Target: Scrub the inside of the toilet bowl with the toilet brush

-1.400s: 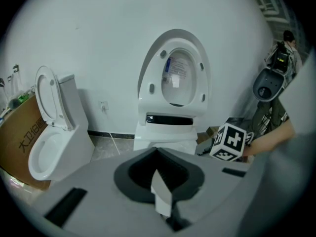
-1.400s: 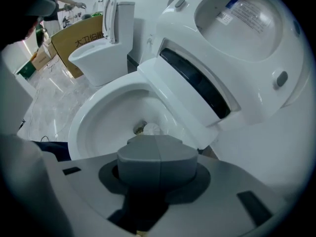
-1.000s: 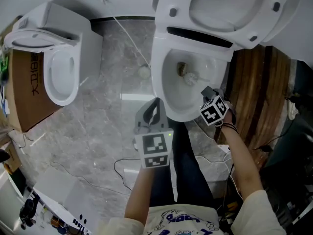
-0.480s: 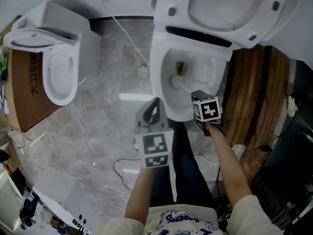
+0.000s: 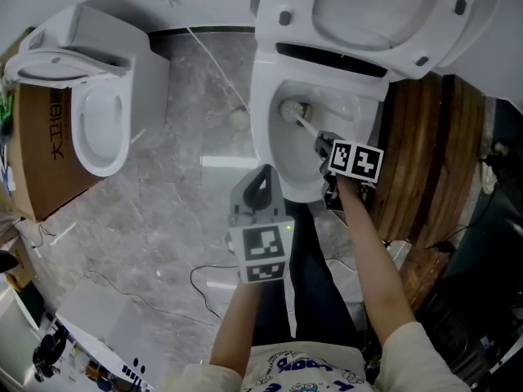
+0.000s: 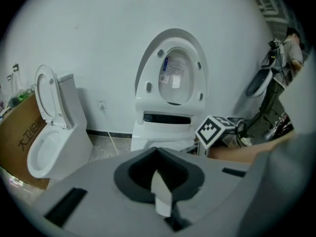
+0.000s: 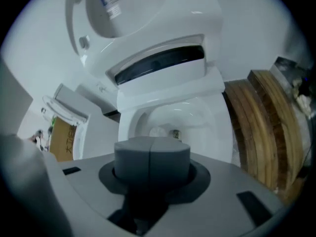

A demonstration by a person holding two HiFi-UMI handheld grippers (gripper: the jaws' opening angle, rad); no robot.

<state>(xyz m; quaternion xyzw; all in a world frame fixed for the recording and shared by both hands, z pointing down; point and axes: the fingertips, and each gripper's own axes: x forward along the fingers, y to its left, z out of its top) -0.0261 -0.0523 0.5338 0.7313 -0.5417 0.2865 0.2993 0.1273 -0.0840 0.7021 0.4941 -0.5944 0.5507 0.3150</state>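
- I had two tongs: my right tongs (image 5: 320, 144) were clamped on the single toilet brush (image 5: 292, 112), and my left tongs (image 5: 261, 180) were closed on nothing, just before the bowl's front rim.
- The brush had a thin white handle, and its pale bristle head sat inside the toilet bowl (image 5: 263, 141), near the drain.
- There were two toilets. The second toilet (image 5: 98, 125) stood well apart across the open floor (image 5: 176, 211), and wooden boards (image 5: 425, 153) crowded the bowl's right side.

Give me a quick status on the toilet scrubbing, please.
Right gripper shut on toilet brush, head deep in the bowl. Left gripper shut, empty, outside the bowl. Nothing blocking.
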